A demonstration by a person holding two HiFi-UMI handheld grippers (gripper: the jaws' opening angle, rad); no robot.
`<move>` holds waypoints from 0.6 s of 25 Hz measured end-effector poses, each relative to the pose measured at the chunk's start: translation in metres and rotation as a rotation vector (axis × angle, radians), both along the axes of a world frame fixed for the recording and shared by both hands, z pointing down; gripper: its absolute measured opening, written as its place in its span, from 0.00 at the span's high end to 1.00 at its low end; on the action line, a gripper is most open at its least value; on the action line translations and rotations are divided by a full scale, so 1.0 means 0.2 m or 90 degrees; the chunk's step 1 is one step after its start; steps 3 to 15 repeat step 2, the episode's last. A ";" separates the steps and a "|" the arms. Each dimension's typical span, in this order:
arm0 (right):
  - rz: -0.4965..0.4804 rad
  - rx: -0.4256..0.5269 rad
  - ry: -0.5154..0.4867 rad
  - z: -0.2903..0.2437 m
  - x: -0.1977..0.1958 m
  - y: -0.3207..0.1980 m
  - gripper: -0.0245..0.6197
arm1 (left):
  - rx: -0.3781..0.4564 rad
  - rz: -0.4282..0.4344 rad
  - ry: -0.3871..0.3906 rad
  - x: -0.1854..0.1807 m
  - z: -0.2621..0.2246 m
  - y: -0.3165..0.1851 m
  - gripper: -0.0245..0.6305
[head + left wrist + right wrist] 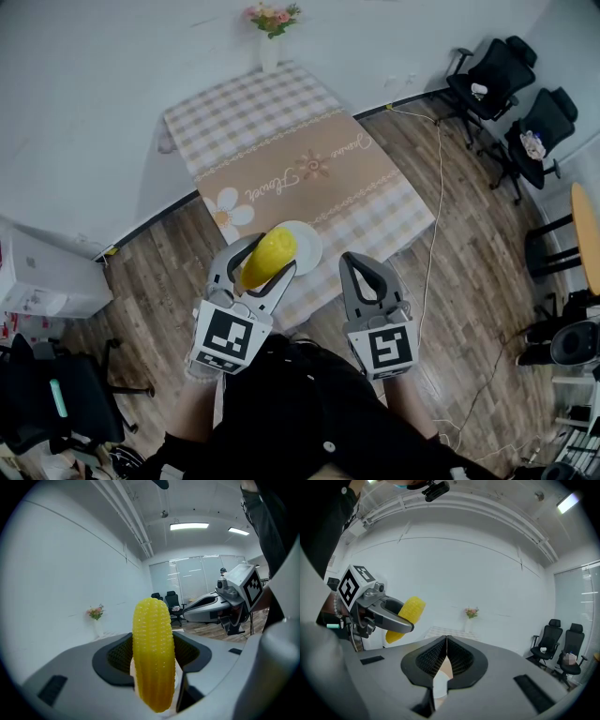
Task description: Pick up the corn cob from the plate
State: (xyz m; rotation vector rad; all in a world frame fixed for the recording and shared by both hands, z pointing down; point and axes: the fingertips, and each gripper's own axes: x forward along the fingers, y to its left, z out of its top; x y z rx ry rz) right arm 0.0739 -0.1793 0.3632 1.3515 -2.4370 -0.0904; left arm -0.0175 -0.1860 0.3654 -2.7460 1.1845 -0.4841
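Gripping the corn cob (269, 255) across its middle, the left gripper (265, 257) holds it in the air, its fingers (118, 656) pressed against the cob's two sides. In the left gripper view the corn cob (152, 639) stands nearly upright between the dark pads, with its rounded top well above them and its lower end below them. Seen from the head view, the cob sits over the left rim of the white plate (307, 246), which rests near the front edge of the table (281, 159) under a checked cloth (234, 117). The right gripper (358, 264) hangs just beside the left one, to the right of the plate; its fingers (461, 660) are closed together with nothing between them. A vase of flowers (270, 33) stands at the far end of the table against the wall. Two office chairs (511, 89) stand well apart on the wooden floor (469, 244).
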 end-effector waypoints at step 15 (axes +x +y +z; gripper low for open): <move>0.000 -0.001 -0.001 0.00 0.00 0.00 0.90 | -0.001 0.001 0.000 0.00 0.00 0.00 0.57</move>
